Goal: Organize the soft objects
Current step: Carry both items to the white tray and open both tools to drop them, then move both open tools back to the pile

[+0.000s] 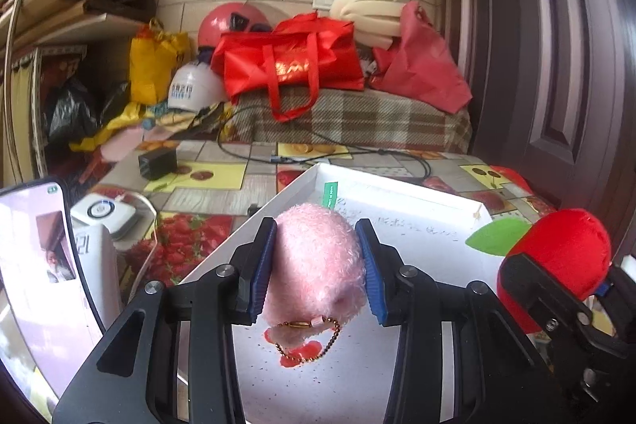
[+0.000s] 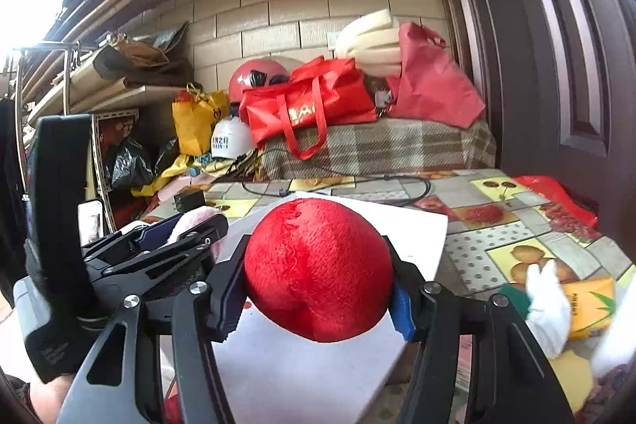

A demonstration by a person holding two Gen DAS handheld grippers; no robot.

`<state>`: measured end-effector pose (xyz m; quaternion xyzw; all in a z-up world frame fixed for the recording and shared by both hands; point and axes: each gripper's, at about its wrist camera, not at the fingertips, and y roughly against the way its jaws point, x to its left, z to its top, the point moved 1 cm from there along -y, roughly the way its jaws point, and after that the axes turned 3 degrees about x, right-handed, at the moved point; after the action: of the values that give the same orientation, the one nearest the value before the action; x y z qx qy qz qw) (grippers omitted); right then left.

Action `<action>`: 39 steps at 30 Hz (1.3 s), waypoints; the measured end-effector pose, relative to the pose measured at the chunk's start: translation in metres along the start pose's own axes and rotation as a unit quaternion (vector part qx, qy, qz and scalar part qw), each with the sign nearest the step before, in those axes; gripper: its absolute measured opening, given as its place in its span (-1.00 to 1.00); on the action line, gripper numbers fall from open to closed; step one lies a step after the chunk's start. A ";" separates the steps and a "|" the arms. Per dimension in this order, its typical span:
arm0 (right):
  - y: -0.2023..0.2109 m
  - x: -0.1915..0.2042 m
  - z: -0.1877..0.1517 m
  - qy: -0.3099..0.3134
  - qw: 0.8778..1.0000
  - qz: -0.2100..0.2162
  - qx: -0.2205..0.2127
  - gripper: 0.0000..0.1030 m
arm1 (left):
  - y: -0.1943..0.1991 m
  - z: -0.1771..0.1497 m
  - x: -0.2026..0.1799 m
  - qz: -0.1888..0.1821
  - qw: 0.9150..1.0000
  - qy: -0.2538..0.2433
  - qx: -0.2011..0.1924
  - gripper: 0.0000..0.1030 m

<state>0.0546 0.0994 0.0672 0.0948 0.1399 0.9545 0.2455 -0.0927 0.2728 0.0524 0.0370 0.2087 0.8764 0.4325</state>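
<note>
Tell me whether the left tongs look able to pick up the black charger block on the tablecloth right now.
Probably not yet: the left tongs are already shut on the pink plush. The charger lies in the open beyond the white box, so the path looks free once the plush is dropped.

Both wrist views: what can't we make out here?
- Pink plush toy, left wrist view: sides covered by left gripper pads.
- Writing in white box, left wrist view: too small to read.
- Red plush apple, right wrist view: underside hidden; right gripper grips it.
- Phone: cut by left edge.
</note>
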 end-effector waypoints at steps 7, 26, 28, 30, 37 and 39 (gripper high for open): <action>-0.023 -0.002 0.002 -0.001 0.998 0.029 0.052 0.20 | -0.015 0.001 0.004 0.005 0.999 0.013 0.036 -0.19; -0.006 -0.019 -0.002 -0.045 0.998 0.027 0.043 1.00 | 0.004 0.000 0.013 0.039 0.999 0.037 -0.009 0.99; 0.001 -0.019 -0.002 -0.044 0.998 0.028 0.034 1.00 | 0.005 0.000 0.014 0.037 0.998 0.039 -0.014 0.99; 0.006 -0.019 -0.004 -0.041 0.998 0.028 0.033 1.00 | 0.007 0.000 0.014 0.035 0.999 0.038 -0.018 0.99; 0.028 -0.021 -0.011 -0.034 0.999 0.026 0.031 0.99 | 0.018 -0.004 0.001 0.008 1.000 0.010 -0.026 0.99; 0.036 -0.023 -0.013 -0.029 0.999 0.017 0.025 0.99 | 0.022 -0.006 -0.006 0.002 1.000 -0.001 -0.027 0.99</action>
<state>0.0550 0.0548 0.0643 0.1313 0.1546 0.9516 0.2310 -0.1071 0.2540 0.0561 0.0266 0.1845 0.8827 0.4314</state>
